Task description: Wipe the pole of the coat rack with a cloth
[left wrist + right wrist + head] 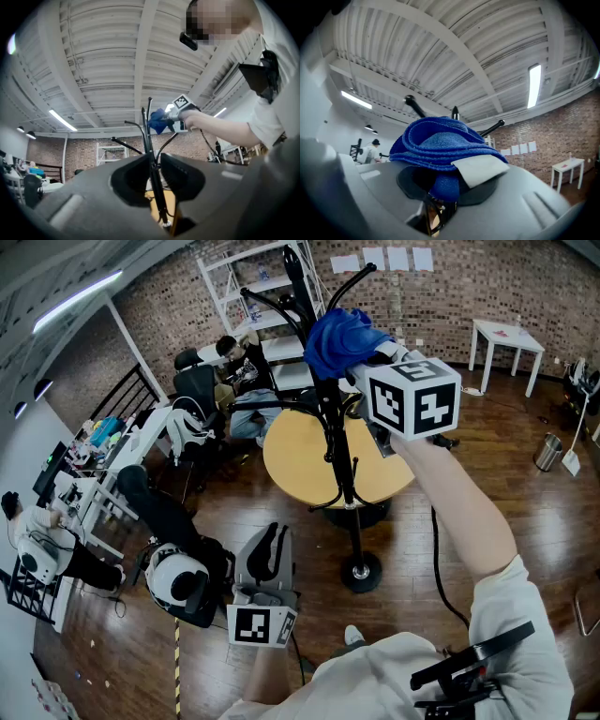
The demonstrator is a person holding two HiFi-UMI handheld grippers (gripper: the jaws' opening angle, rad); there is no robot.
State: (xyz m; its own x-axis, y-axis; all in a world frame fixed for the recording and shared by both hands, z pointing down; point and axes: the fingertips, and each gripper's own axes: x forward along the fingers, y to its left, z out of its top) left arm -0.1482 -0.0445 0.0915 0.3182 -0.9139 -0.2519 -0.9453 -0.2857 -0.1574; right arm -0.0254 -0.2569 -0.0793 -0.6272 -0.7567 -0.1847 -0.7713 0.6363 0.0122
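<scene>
While right hand-held gripper point(370, 360) clamps blue cloth point(337, 338) by the pole point(339, 456), left hand-held gripper point(267, 554) barely parted, empty

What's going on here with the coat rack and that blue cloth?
A person is working on the coat rack with a pair of handheld tongs in each hand. The right tongs are shut on a blue cloth, held high against the top of the pole, among the hooks. The left tongs hang low beside the rack, open and empty, not touching it.
</scene>
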